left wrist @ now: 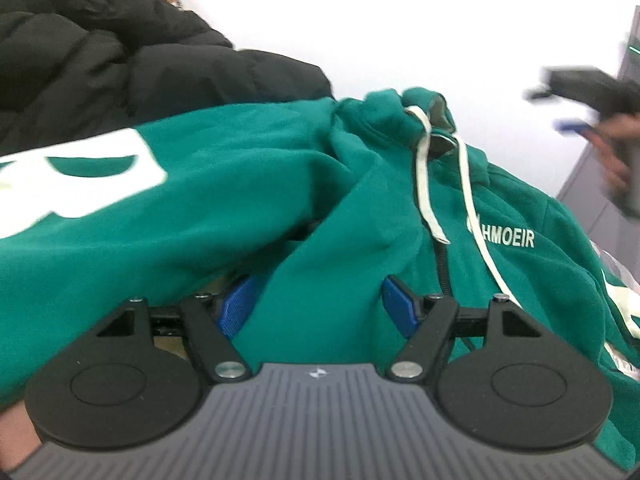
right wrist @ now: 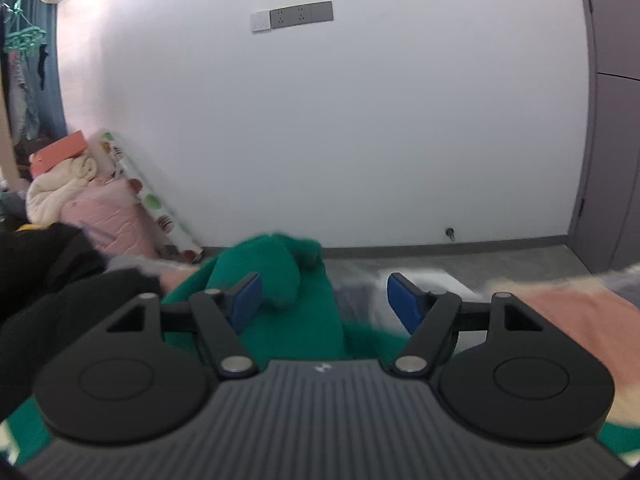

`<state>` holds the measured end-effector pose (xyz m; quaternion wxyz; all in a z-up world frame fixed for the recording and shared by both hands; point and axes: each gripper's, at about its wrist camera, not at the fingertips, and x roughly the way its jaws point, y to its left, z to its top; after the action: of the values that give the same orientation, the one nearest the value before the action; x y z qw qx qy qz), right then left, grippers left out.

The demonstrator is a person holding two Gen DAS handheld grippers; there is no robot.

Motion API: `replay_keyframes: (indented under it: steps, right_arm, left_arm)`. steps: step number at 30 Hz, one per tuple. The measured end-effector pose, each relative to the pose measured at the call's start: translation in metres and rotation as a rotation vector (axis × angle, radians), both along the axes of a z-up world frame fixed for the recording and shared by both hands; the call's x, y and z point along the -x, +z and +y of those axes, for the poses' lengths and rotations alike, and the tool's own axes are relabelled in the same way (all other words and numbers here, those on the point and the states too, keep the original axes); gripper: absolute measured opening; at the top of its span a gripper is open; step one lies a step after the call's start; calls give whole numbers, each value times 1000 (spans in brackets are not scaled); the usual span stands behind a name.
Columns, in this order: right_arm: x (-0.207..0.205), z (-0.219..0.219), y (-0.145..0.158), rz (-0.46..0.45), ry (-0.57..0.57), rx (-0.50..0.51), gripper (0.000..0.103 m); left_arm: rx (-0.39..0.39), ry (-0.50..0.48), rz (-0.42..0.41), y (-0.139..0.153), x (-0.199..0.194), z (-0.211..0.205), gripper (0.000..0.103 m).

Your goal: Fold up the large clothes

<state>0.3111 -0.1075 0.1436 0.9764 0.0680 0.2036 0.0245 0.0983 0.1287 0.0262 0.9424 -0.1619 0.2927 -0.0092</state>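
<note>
**Between two folds of the green hoodie**

Ahead of our left hand-held gripper (left wrist: 320,304) lies the green fleece zip hoodie with white drawstrings (left wrist: 280,184), spread out, its hood bunched at the far side and a big white letter off to the gripper's left. A raised ridge of the green cloth runs between the blue pads (left wrist: 236,308), but the jaws stand wide and we cannot see them pressing on it. Beyond the hoodie, to the left, sits a black quilted puffer jacket (left wrist: 100,52).

Our right hand-held gripper (right wrist: 324,304) is also wide; a green hump of the hoodie rises just past its left pad, with nothing pinched. From the left wrist it shows as a blurred shape (left wrist: 592,96) far off to the right.

We judge that we are between grasps, with the fold not yet made. Next, we must seat each gripper on an edge, close firmly on one layer, clear of the drawstrings, and carry it across evenly.
</note>
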Motion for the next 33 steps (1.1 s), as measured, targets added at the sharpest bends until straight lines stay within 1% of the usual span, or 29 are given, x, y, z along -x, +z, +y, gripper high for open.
replay_keyframes:
  steps: [1, 3, 5, 7, 9, 11, 12, 13, 15, 16, 18, 20, 22, 25, 30, 33]
  right_arm:
    - [27, -8, 1, 9, 5, -14, 71]
    - [67, -20, 2, 42, 17, -40, 71]
    - [113, -29, -3, 77, 15, -40, 71]
    - [159, -39, -11, 111, 25, -57, 71]
    - [191, -45, -23, 161, 15, -78, 71]
    - [218, -51, -37, 220, 8, -102, 71]
    - [230, -56, -44, 243, 9, -130, 71]
    - [240, -60, -52, 265, 8, -159, 71]
    - [262, -70, -67, 301, -4, -206, 72]
    - [270, -74, -74, 323, -4, -223, 78]
    - [286, -81, -88, 343, -17, -251, 84]
    - [300, -83, -101, 364, -37, -235, 84]
    - [307, -86, -114, 382, -69, -225, 84]
    - [309, -90, -127, 422, -52, -257, 84]
    - [305, -90, -141, 474, -37, -296, 85]
    - [307, -83, -142, 478, -10, -263, 86]
  left_arm:
    - [6, 11, 5, 4, 7, 2, 75]
    - [26, 29, 15, 13, 22, 10, 75]
    - [39, 39, 38, 24, 42, 16, 75]
    - [44, 37, 42, 34, 65, 22, 75]
    - [24, 48, 42, 44, 89, 25, 75]
    - [-18, 58, 47, 54, 107, 25, 75]
    - [-37, 57, 52, 58, 114, 26, 75]
    - [-42, 67, 57, 61, 120, 27, 75]
    - [-9, 112, 67, 61, 134, 34, 75]
    - [15, 124, 80, 58, 140, 38, 75]
    - [37, 142, 119, 51, 147, 42, 75]
    - [22, 170, 171, 43, 150, 43, 75]
    - [18, 194, 222, 37, 149, 43, 75]
    - [39, 209, 239, 31, 145, 43, 75]
    - [-54, 260, 288, 16, 138, 35, 75]
    - [-31, 275, 306, 6, 133, 40, 75]
